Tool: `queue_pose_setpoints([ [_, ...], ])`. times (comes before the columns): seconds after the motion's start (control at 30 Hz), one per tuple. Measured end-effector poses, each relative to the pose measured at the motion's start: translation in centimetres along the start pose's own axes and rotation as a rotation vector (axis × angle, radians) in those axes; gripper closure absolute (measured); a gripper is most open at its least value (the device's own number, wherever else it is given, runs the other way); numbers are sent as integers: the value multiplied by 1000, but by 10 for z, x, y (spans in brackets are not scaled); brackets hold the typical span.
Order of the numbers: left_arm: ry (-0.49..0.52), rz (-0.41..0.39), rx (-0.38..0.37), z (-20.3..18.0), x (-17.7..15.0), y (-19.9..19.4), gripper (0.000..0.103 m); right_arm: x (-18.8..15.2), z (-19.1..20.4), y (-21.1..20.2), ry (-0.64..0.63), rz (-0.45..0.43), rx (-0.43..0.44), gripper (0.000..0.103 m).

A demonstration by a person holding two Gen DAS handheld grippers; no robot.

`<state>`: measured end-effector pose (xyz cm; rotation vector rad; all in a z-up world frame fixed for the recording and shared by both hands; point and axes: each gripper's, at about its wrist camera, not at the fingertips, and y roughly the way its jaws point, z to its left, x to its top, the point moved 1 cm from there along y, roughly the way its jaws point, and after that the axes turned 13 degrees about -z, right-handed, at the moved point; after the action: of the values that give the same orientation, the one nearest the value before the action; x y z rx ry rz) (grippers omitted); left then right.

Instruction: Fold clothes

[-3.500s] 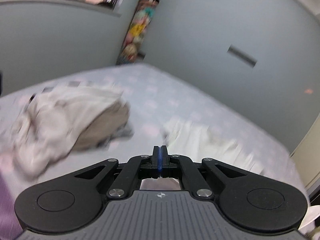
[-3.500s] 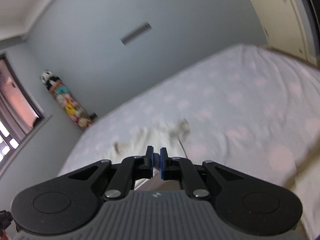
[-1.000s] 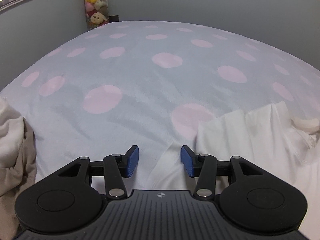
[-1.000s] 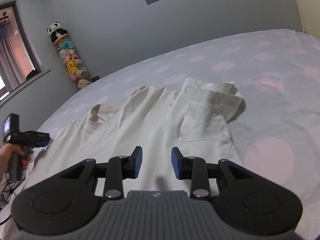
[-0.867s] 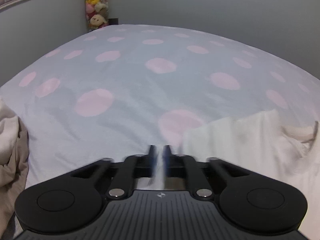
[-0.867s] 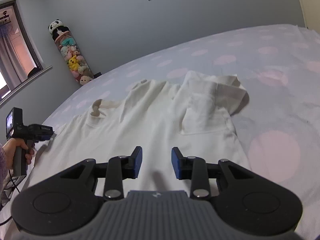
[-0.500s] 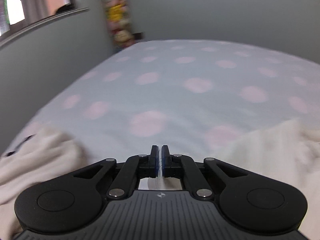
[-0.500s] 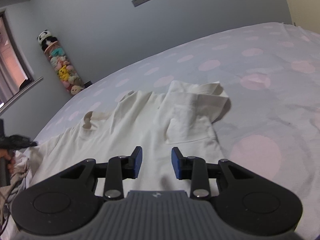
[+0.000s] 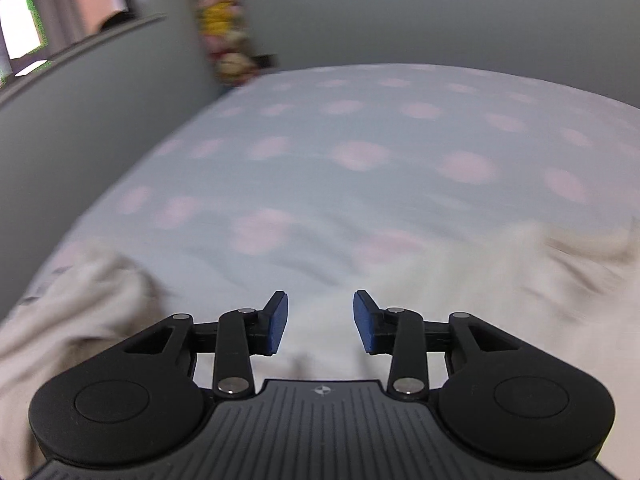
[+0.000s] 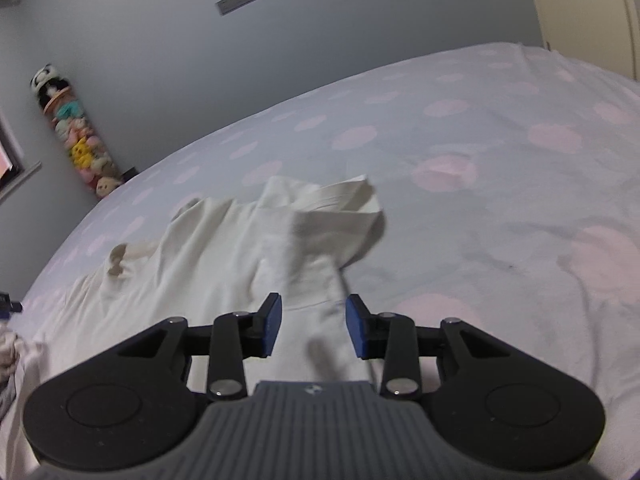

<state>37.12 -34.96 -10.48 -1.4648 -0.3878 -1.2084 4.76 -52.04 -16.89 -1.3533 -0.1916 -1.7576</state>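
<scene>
- A grey-walled bedroom; the bed carries a pale sheet with pink dots, and a tube of plush toys stands in the far left corner.
- The white T-shirt lies spread near the bed's front edge, creased, its right sleeve folded inward over the body.
- Right gripper: fingers apart, holding nothing, over the shirt's right side.
- Left gripper: fingers apart, over blurred white cloth beside a heap of pale clothes at the left edge.

A white T-shirt lies spread on the polka-dot bed sheet, one sleeve folded over its chest. The right gripper hovers over the shirt's near edge, jaws apart and empty. Beyond the shirt, a column of plush toys stands against the wall.
</scene>
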Motion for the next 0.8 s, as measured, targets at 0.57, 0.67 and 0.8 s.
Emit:
queue_pose_setpoints([
  [0.57,347,-75,-665,-296,30,-90,69,29,-36,-3,-63,84,-159,60],
  [0.67,425,-47,-714,-354,35,-89,69,34,-48,-4,-119,117,-178,60],
  [0.8,521,4,-704,-407,28,-78,69,41,-62,-6,-189,149,-206,60],
])
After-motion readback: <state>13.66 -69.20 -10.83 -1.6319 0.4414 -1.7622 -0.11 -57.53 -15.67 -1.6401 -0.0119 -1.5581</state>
